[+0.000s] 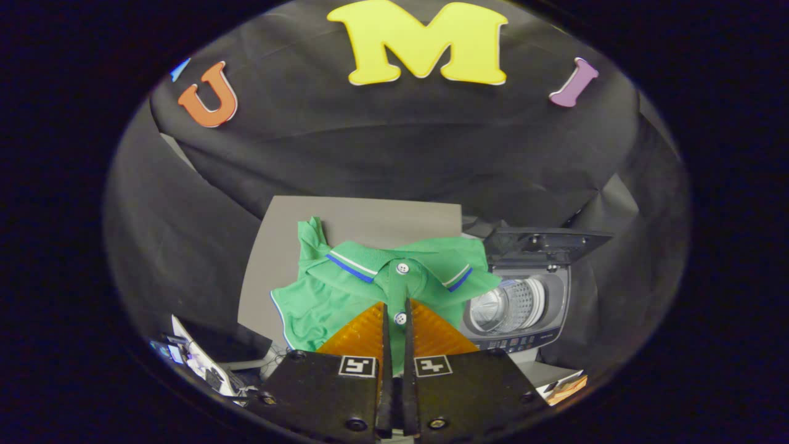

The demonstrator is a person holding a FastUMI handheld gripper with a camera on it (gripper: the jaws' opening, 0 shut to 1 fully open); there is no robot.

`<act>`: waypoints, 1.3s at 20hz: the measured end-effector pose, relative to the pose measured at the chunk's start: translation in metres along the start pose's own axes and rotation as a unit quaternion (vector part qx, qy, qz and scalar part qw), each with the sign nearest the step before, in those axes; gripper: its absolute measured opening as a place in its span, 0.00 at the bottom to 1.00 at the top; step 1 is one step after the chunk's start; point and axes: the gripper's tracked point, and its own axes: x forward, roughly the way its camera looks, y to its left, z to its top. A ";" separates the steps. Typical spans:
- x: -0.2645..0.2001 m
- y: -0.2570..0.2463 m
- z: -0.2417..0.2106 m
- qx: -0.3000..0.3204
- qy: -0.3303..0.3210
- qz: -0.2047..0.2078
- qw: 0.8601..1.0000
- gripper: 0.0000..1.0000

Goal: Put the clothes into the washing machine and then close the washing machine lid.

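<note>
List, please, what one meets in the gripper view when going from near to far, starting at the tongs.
The tongs, fingers close together with the shirt's button placket between them → green polo shirt → grey table it lies on → black cloth wall. The washing machine, lid raised, stands to one side.

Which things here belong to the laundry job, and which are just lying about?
Job: green polo shirt, pinched at its placket by the gripper; washing machine, lid up, beside the shirt.
Lying about: grey table; clutter beside the gripper.
</note>
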 end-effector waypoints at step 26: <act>0.007 -0.091 0.016 0.108 -0.071 -0.026 0.991 0.10</act>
